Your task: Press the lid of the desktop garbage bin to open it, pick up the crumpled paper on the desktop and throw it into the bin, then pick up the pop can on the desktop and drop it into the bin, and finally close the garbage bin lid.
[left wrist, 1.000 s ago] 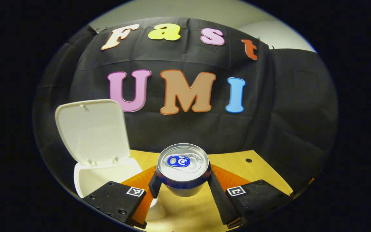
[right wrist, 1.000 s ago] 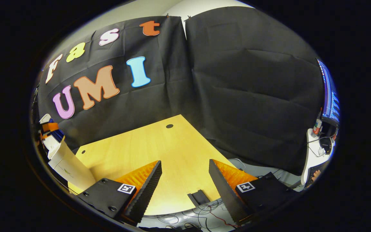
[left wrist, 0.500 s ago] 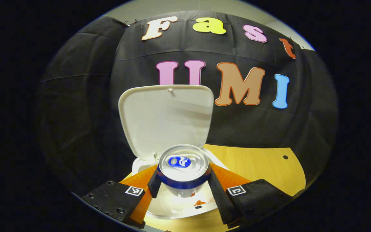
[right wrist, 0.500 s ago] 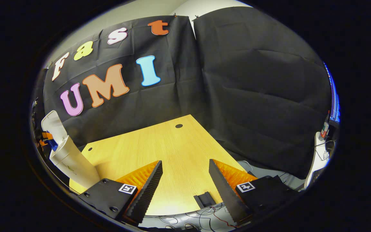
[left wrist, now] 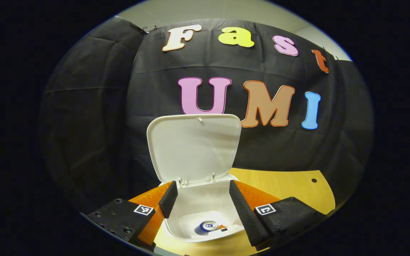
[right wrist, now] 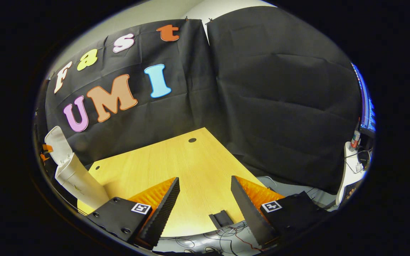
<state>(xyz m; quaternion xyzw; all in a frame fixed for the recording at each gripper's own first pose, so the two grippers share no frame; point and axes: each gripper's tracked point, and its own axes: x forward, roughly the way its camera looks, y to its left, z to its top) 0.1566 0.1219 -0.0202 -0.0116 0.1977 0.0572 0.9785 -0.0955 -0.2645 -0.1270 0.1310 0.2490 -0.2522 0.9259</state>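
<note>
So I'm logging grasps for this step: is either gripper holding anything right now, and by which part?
Nothing is held. The left gripper is open above the bin, with the pop can lying at its bottom. The right gripper is open over the table.

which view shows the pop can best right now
The left gripper view. It looks straight down into the open bin, where the pop can lies at the bottom, seen between the parted fingers of the left claw. The right gripper view catches the bin from the side at its left edge, so its wall hides the inside.
</note>
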